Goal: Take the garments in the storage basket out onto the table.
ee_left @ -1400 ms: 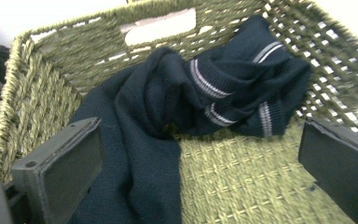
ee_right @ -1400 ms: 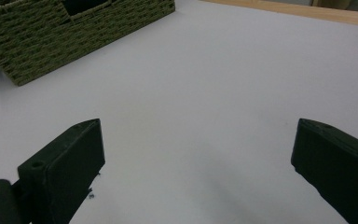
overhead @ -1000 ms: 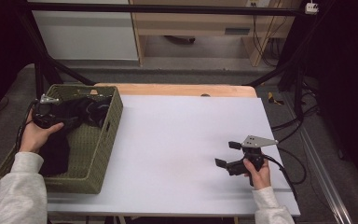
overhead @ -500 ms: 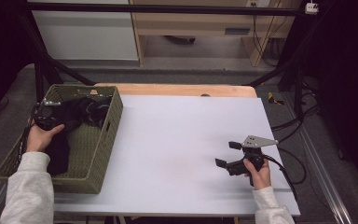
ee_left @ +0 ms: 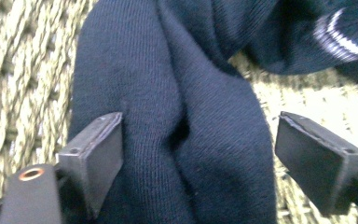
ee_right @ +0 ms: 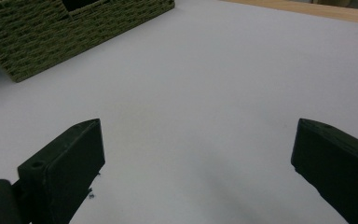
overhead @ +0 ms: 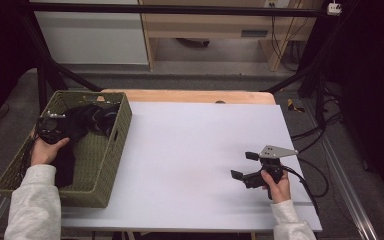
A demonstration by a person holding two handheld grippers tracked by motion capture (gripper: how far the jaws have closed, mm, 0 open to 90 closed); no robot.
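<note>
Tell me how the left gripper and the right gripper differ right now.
The left gripper is down inside the green woven basket, while the right gripper sits over the bare white table. The left gripper's jaws straddle a dark navy garment and have just been closing on it, one pad touching the cloth; the right gripper's jaws stand wide with nothing between them. Both have black jaws and are hand-held.

Light grey sleeves [overhead: 34, 200], black fingers [ee_right: 65, 163]

White table sheet [overhead: 190, 150] over a wooden tabletop [overhead: 190, 96]. Grey floor [overhead: 220, 81]. Black frame bars [overhead: 170, 9]. Wooden cabinet [overhead: 207, 30] behind; white panel [overhead: 92, 37] beside it. Dim light.
</note>
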